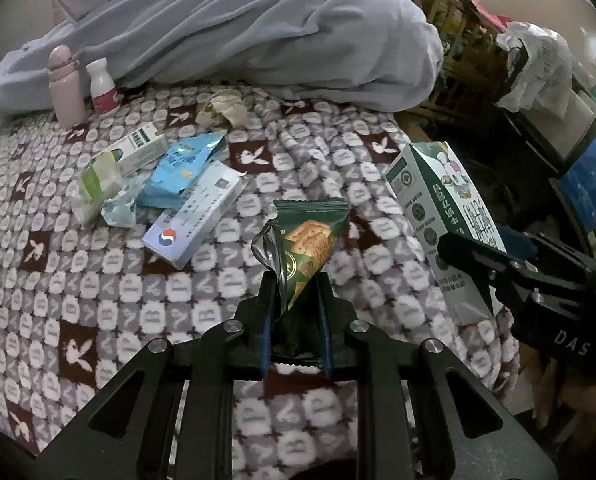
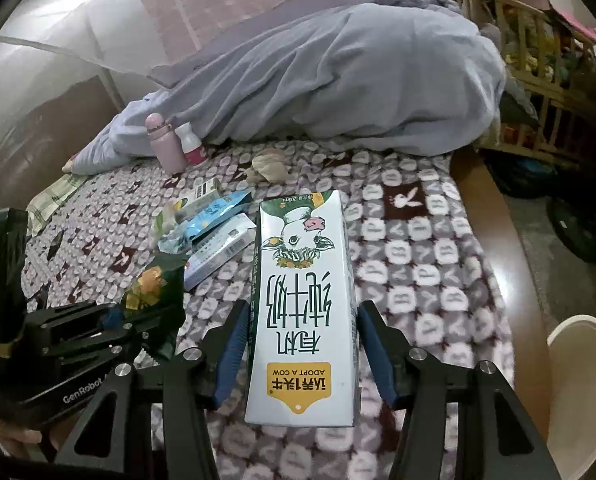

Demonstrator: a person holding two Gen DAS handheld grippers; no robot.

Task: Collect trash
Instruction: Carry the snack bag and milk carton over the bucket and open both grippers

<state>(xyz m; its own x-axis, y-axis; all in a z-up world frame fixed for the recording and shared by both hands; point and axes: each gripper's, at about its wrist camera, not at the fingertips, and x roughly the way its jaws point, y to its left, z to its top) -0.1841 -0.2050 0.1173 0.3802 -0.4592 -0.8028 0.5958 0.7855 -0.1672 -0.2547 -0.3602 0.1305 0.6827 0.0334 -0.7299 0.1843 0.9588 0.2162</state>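
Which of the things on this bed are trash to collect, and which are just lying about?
Trash, by the look of it:
- green cracker wrapper, in the left gripper
- milk carton, in the right gripper
- blue snack packet
- two small boxes
- crumpled tissue

Probably just lying about:
- pink flask
- small white bottle
- grey quilt

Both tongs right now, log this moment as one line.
left tongs: shut on green cracker wrapper | right tongs: shut on milk carton | both lifted off blanket | more litter remains
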